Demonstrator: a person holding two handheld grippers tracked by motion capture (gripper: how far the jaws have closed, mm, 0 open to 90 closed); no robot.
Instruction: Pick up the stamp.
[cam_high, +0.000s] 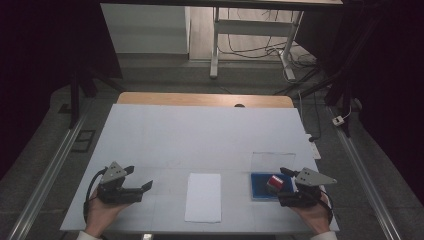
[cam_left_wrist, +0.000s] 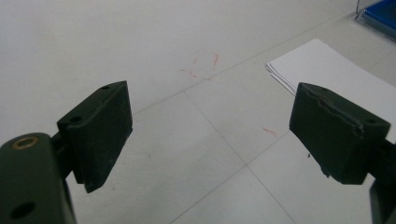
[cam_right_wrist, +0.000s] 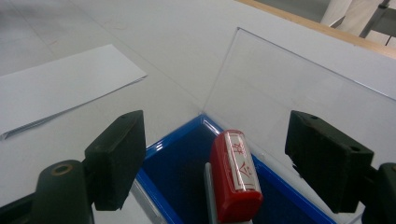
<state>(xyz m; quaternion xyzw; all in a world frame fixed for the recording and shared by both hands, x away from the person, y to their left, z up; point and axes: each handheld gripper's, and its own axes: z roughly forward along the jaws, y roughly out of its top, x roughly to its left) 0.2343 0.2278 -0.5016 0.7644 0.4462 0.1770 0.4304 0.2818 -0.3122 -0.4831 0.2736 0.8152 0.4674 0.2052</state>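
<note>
Red stamp (cam_right_wrist: 235, 177) leaning in blue tray (cam_right_wrist: 177, 163), between wide-open jaws of right gripper (cam_right_wrist: 224, 154), lined up for a grasp. Left gripper (cam_left_wrist: 210, 130) open, empty, paper (cam_left_wrist: 327, 70) just beyond, ready to steady it.

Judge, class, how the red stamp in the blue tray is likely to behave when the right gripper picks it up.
The red stamp looks like hard, glossy plastic, so probably stiff and somewhat slippery. It leans tilted in the blue tray, so a nudge may tip it. Small, it likely lifts lightly between the right gripper jaws, which stand open either side.
</note>
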